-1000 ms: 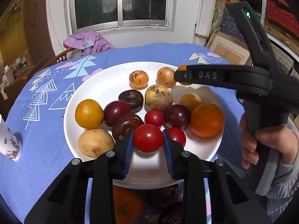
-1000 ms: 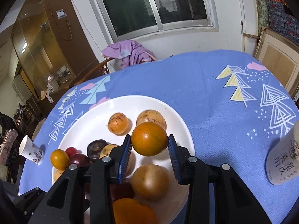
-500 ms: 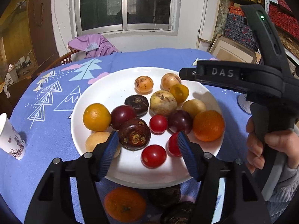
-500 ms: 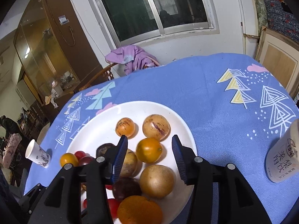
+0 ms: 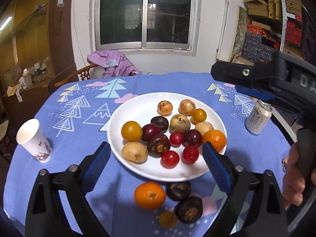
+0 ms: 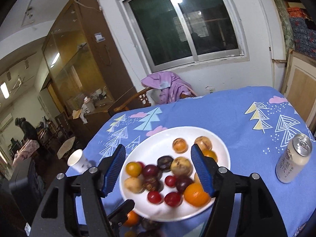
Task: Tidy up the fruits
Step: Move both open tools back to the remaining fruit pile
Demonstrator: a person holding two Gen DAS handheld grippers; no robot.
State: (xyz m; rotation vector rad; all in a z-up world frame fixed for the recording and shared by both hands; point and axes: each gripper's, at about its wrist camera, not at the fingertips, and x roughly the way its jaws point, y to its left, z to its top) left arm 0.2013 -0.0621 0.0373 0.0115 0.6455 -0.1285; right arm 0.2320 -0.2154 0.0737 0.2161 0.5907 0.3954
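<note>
White plate (image 5: pixel 142 116) centre frame on blue tablecloth (image 5: pixel 83 138), loaded with mixed fruit; orange (image 5: pixel 149 195) plus dark fruits (image 5: pixel 178 190) off-plate at lower centre. Left gripper (image 5: pixel 154 165) jaws wide apart, empty; right gripper (image 6: pixel 158 170) same, above plate. Paper cup (image 5: pixel 33 140) left, can (image 5: pixel 258 117) right.

Blue tablecloth (image 5: pixel 85 138) printed with trees and clouds. Paper cup (image 5: pixel 33 140) upright near the left edge; drink can (image 5: pixel 258 118) upright at the right, both well apart from each other. Lilac garment (image 5: pixel 112 63) draped over a wooden chair (image 5: pixel 79 76) beyond the table, beneath a dark window (image 5: pixel 146 13). Glass-fronted cabinet (image 6: pixel 79 59) at left; stacked boxes (image 5: pixel 276 19) at right.
</note>
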